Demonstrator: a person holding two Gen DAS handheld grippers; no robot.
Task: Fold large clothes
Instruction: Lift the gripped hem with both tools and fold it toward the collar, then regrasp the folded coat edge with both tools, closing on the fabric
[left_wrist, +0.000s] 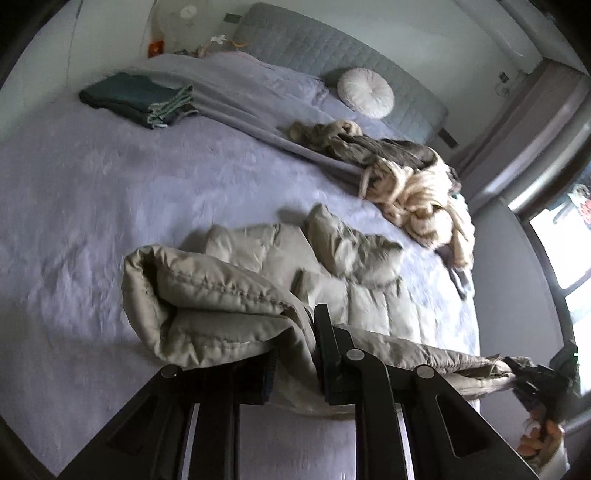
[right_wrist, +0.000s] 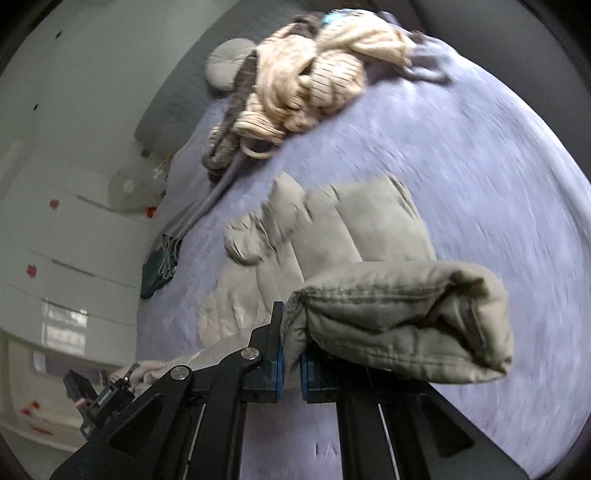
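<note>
A beige quilted puffer jacket (left_wrist: 354, 280) lies on the lavender bed (left_wrist: 110, 192). My left gripper (left_wrist: 295, 354) is shut on its near hem, with a padded fold bulging to the left of the fingers. My right gripper (right_wrist: 291, 354) is shut on the hem's other end, and a rolled corner of the jacket (right_wrist: 399, 317) hangs over the right finger. The hem stretches between the two grippers, lifted a little off the bed. The right gripper also shows in the left wrist view (left_wrist: 517, 373), and the left gripper shows in the right wrist view (right_wrist: 129, 376).
A heap of cream and grey knitwear (left_wrist: 406, 184) lies beyond the jacket near the right bed edge. A folded dark green garment (left_wrist: 136, 98) sits at the far left. A round white cushion (left_wrist: 365, 92) leans on the grey headboard (left_wrist: 314, 48). A window (left_wrist: 561, 251) is at right.
</note>
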